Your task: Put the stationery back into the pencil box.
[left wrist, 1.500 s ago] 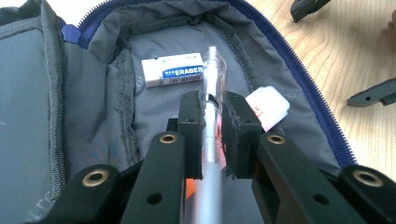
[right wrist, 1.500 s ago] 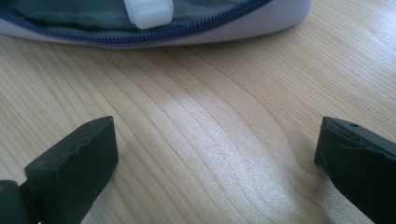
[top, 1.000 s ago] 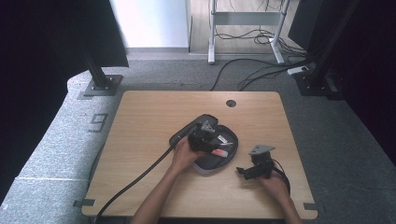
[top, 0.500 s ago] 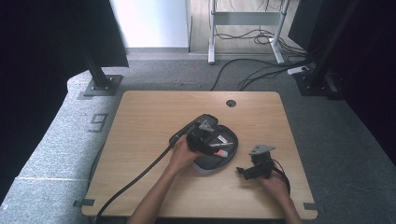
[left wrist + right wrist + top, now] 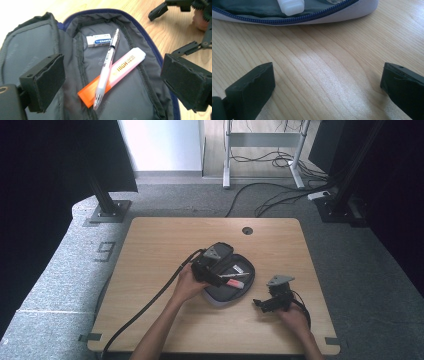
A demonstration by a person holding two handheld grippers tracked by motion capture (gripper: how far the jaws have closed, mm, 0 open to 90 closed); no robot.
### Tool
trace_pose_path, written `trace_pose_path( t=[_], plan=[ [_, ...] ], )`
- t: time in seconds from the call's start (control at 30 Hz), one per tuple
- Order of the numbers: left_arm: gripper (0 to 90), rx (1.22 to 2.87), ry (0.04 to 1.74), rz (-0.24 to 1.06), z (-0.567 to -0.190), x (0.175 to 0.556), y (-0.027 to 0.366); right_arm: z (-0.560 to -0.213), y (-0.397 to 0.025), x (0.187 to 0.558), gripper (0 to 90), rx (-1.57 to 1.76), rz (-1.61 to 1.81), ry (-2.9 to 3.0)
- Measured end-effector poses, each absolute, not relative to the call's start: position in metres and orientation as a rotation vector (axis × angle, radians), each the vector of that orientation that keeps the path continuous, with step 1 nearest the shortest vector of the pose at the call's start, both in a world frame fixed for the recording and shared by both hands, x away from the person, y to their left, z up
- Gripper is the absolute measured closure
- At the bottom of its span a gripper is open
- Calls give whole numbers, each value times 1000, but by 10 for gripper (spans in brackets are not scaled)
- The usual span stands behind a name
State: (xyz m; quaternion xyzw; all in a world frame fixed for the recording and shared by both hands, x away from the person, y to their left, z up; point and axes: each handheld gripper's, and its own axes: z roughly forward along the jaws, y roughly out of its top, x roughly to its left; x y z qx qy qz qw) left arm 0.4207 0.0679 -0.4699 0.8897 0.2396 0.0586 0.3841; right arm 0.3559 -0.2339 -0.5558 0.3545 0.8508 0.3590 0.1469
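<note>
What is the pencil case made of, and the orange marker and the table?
The pencil case looks like soft woven grey fabric, with stitched seams and a blue zipper. The highlighter seems smooth, slightly glossy plastic with printed letters. The table shows light wood grain with a satin sheen, perhaps laminate.

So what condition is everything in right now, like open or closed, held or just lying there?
Pencil case: unzipped, lying open on the table.
Pen: lying loose in the case, across the highlighter.
Highlighter: capped, lying under the pen.
Eraser: in its sleeve, lying in the case.
Left gripper: open, over the case, holding nothing.
Right gripper: open, empty, beside the case.
</note>
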Motion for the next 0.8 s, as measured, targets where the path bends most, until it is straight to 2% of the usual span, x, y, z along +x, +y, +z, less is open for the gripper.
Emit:
trace_pose_path(
  t=[0.33, 0.8],
  plan=[
    [36, 2253, 651, 228, -459, 412, 93, -556, -234, 356, 0, 1020, 1033, 2448],
    [0, 2199, 732, 253, -460, 400, 144, -556, -234, 356, 0, 1023, 1034, 2449]
  ],
)
